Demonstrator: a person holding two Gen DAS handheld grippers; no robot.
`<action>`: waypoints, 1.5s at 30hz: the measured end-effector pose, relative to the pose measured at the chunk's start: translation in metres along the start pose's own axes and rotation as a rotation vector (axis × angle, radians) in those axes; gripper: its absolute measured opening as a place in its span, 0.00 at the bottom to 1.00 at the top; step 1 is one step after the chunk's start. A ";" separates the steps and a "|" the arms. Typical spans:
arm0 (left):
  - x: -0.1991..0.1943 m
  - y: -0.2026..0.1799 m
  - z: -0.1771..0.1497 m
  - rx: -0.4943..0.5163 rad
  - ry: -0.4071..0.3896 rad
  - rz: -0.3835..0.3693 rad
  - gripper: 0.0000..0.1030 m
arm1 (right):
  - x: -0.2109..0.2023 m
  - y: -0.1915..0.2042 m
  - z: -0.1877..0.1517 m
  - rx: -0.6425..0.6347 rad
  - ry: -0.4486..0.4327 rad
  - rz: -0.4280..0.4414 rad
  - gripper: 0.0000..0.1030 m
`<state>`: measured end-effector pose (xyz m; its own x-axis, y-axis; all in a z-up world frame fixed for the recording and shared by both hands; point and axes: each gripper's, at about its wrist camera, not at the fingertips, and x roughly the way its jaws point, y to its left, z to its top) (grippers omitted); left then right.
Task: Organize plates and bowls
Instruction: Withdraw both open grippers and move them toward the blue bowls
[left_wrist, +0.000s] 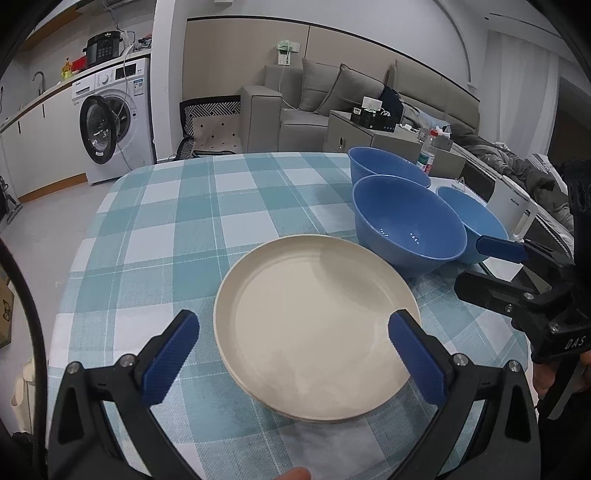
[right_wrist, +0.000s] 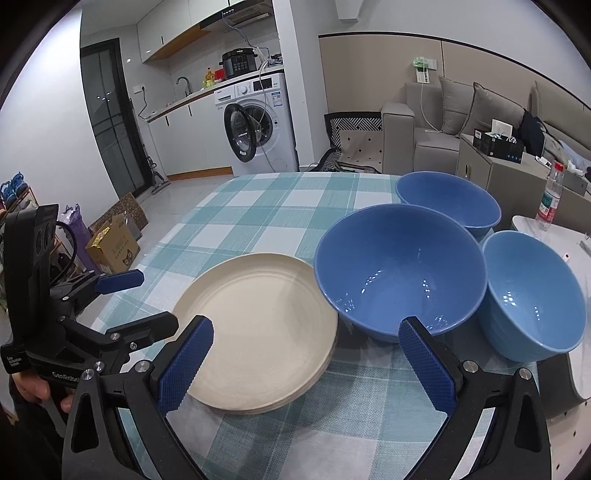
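A stack of cream plates (left_wrist: 314, 328) lies on the checked tablecloth (left_wrist: 177, 229), with three blue bowls just beside it: a large bowl (right_wrist: 399, 273) touching or nearly touching the stack's rim, a far bowl (right_wrist: 448, 203) behind and a smaller bowl (right_wrist: 532, 295) to the right. The left gripper (left_wrist: 293, 354) hangs above the stack's near edge, jaws spread wide, holding nothing. The right gripper (right_wrist: 306, 365) hangs likewise wide apart and empty, over the gap between the plates and the large bowl. "DAS" reads on the right tool in the left view; "GenRobo" on the left tool in the right view, which alone shows the layered plate edges and a cardboard box (right_wrist: 114, 247)
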<state>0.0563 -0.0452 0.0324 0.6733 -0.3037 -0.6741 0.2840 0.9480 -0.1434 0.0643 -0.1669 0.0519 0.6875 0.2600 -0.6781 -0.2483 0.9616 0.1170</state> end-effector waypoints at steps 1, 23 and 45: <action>0.000 -0.002 0.002 0.001 -0.004 -0.005 1.00 | -0.003 -0.001 0.001 0.000 0.000 0.003 0.99; 0.006 -0.036 0.056 0.024 -0.062 -0.051 1.00 | -0.065 -0.058 0.025 0.035 -0.069 -0.070 0.99; 0.026 -0.078 0.106 0.089 -0.090 -0.068 1.00 | -0.089 -0.116 0.058 0.084 -0.100 -0.119 0.99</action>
<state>0.1241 -0.1373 0.1033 0.7077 -0.3779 -0.5969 0.3875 0.9141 -0.1193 0.0715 -0.2968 0.1411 0.7742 0.1477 -0.6154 -0.1063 0.9889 0.1036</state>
